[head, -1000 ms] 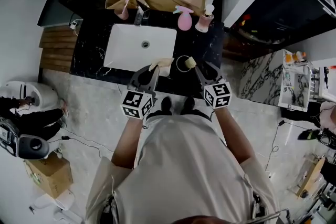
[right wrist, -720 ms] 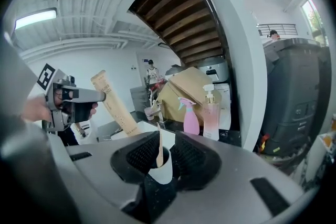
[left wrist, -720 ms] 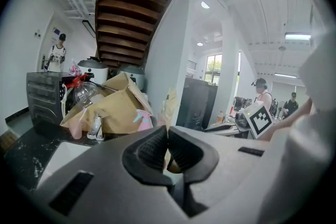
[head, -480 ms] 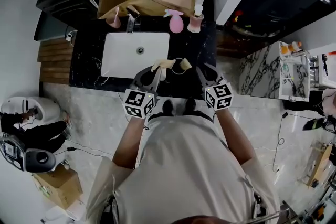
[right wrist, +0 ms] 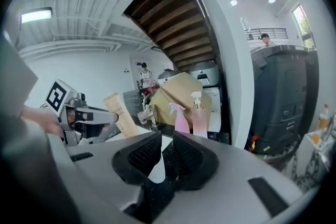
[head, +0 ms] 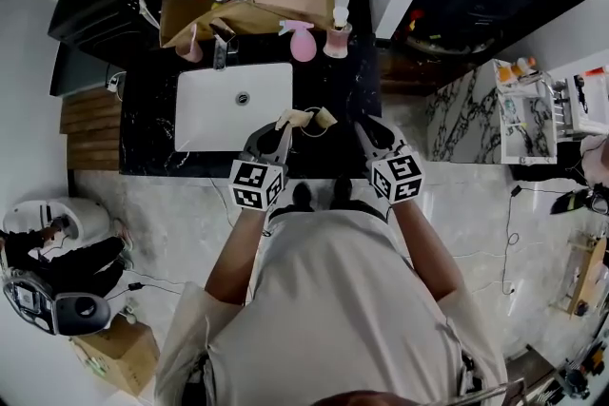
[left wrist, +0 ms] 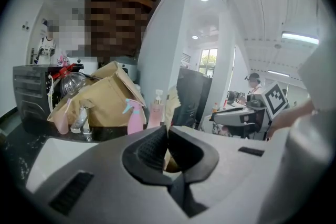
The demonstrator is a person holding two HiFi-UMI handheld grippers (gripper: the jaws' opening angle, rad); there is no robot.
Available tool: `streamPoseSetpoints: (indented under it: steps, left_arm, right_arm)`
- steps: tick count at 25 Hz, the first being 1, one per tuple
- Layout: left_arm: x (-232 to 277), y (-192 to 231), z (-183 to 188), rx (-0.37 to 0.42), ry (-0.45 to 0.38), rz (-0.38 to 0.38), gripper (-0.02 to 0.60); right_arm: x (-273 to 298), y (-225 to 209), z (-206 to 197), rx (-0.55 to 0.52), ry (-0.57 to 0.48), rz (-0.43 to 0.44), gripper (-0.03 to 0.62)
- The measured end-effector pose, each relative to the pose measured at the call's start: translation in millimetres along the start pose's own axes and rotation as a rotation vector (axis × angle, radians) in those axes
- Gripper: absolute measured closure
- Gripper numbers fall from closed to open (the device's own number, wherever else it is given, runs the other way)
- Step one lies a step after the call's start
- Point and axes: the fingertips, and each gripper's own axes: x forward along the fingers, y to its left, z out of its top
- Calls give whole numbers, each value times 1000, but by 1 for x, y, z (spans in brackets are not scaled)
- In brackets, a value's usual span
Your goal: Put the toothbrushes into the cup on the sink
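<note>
Toothbrush pack (head: 294,119) stays clamped in left gripper (head: 279,131); right gripper (head: 365,129) just narrowed, empty.

A pale marbled floor (head: 143,204) is seen beside the black bench (head: 147,124); a wooden staircase (right wrist: 168,23) and strip lights (right wrist: 35,15) are shown overhead.

At right gripper (right wrist: 164,152), jaws just closing, slim gap, white shape (right wrist: 157,168) inside, grip unclear; beyond, left gripper (right wrist: 105,115) clamped on tan tube (right wrist: 119,113), pink spray bottle (right wrist: 181,119), pump bottle (right wrist: 199,115), cardboard box (right wrist: 181,93)
</note>
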Motion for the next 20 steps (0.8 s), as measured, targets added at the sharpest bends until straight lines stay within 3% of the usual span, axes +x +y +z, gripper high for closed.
streamPoseSetpoints:
  steps: [20]
  left_arm:
    - [38, -3, -40, 67, 93, -15, 572]
  right_arm:
    - [-12, -9, -14, 22, 26, -66, 510]
